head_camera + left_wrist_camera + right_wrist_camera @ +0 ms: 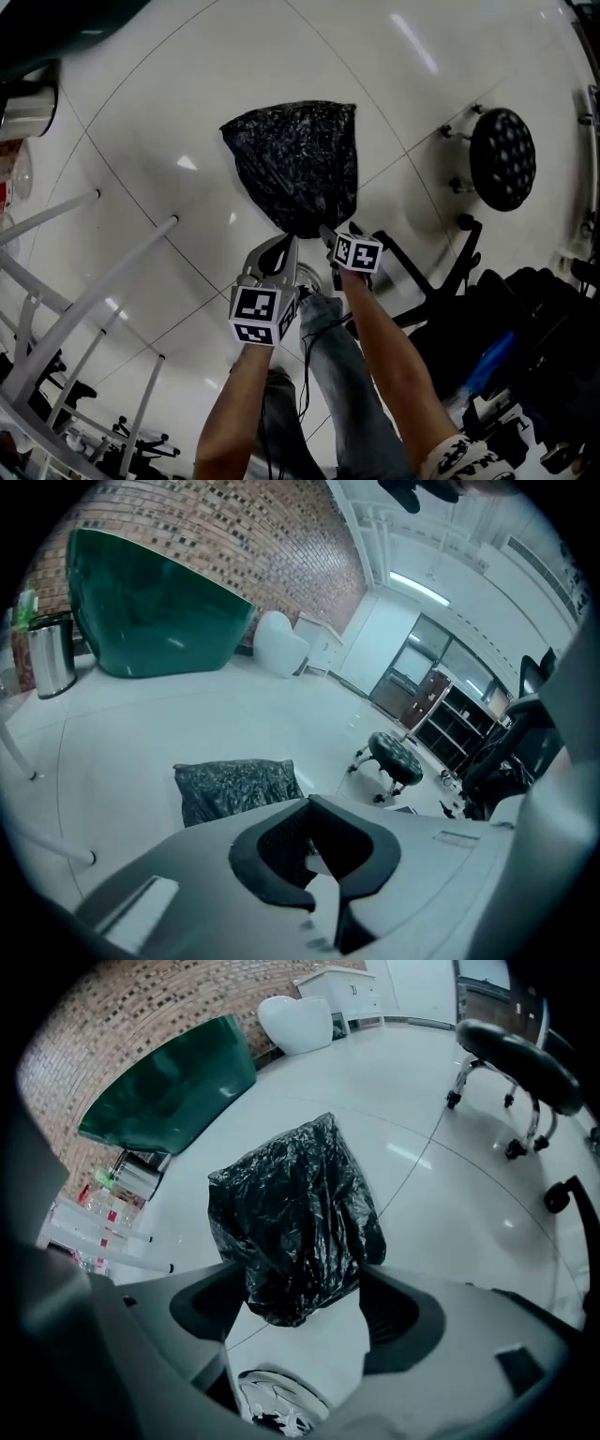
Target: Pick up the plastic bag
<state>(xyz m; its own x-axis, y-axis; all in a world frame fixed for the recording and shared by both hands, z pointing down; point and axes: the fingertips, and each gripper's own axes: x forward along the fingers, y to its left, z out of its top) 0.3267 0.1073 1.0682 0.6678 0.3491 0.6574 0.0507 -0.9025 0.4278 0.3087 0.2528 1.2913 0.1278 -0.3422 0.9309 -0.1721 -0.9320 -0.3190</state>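
A crumpled black plastic bag (295,164) lies on the glossy white floor, its narrow end pointing toward me. My right gripper (328,236) is at that narrow end. In the right gripper view the bag (295,1213) fills the middle, and its tip sits between the wide-apart jaws of the right gripper (305,1302), which is open. My left gripper (279,246) hovers just left of the bag's tip, jaws together and empty. In the left gripper view the bag (234,785) lies beyond the left gripper (314,808), slightly to its left.
A black round stool (502,157) on casters stands to the right of the bag, and an office chair base (450,267) is nearer me. White frame legs (103,281) slant across the left. A green tub (150,611) and a metal bin (52,653) stand by the brick wall. My jeans leg (328,347) is below the grippers.
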